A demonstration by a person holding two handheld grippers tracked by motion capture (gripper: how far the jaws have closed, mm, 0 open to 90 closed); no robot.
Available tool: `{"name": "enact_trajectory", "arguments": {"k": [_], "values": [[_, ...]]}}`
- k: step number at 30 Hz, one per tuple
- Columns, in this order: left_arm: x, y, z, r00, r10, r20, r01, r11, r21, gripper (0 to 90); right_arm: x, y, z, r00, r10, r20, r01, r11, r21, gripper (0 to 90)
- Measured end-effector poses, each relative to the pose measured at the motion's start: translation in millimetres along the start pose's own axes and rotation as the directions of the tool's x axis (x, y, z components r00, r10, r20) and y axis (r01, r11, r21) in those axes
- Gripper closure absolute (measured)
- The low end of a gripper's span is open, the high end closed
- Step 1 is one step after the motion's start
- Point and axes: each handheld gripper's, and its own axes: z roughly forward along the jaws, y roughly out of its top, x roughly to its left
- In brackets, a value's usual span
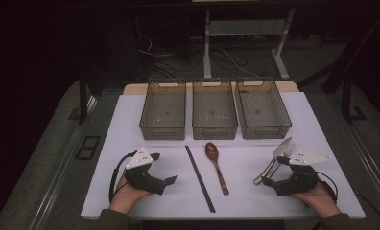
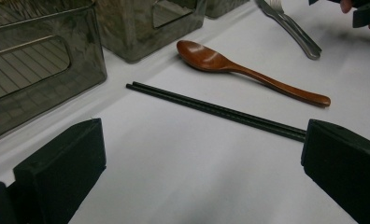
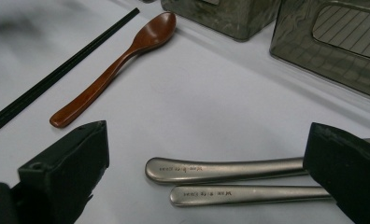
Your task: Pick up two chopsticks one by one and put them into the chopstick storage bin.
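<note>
Right gripper view: found right gripper (image 3: 206, 158) wide open, empty, straddling metal fork and spoon handles (image 3: 220, 182) on table (image 3: 220, 93). Judged pre-grasp; next needed lowering, closing squarely. Left gripper (image 2: 202, 172) open, empty too.

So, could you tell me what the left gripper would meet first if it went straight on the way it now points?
Most likely the black chopsticks, which lie across the line ahead of the left gripper's open jaws. The wooden spoon lies just beyond them, though depth is hard to judge.
</note>
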Motion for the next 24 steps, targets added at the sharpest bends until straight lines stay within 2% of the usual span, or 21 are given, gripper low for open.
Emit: {"name": "enact_trajectory", "arguments": {"k": [16,24], "values": [[-5.3,7.9,12.4,0.9999,-0.011,-0.013,0.011,0.9999,0.0,0.0,1.6,1.3,1.4,0.9999,-0.008,0.011,0.008,1.0,0.01,0.0],[-10.9,12.1,24.3,0.9998,-0.002,-0.018,0.003,0.9995,0.032,0.0,1.5,1.2,3.1,0.9999,-0.011,0.012,0.011,1.0,0.019,0.0]]}}
